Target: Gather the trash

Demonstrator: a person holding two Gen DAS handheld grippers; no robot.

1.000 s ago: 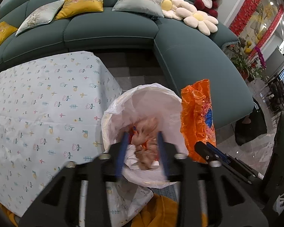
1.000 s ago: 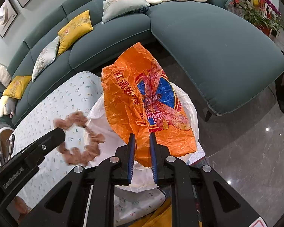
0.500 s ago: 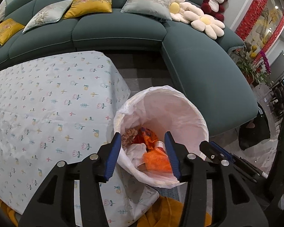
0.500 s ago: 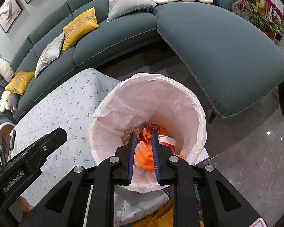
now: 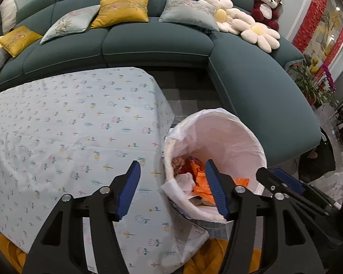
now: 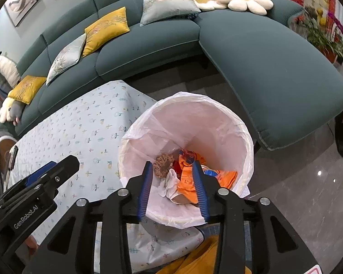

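A trash bin with a white liner stands by the table's right end. Inside lie an orange snack bag, a brown scrunchie and white crumpled paper. My left gripper is open and empty, above the table edge and the bin's near rim. My right gripper is open and empty, over the bin's near side. Each gripper shows in the other's view, the left one and the right one.
A table with a flower-print cloth fills the left. A teal corner sofa with cushions wraps the back and right. Yellow fabric lies under the table edge. Glossy grey floor lies to the right.
The left gripper dropped the brown scrunchie into the bin and opened wider. The right gripper let the orange bag fall into the bin and opened. Both pulled back slightly.
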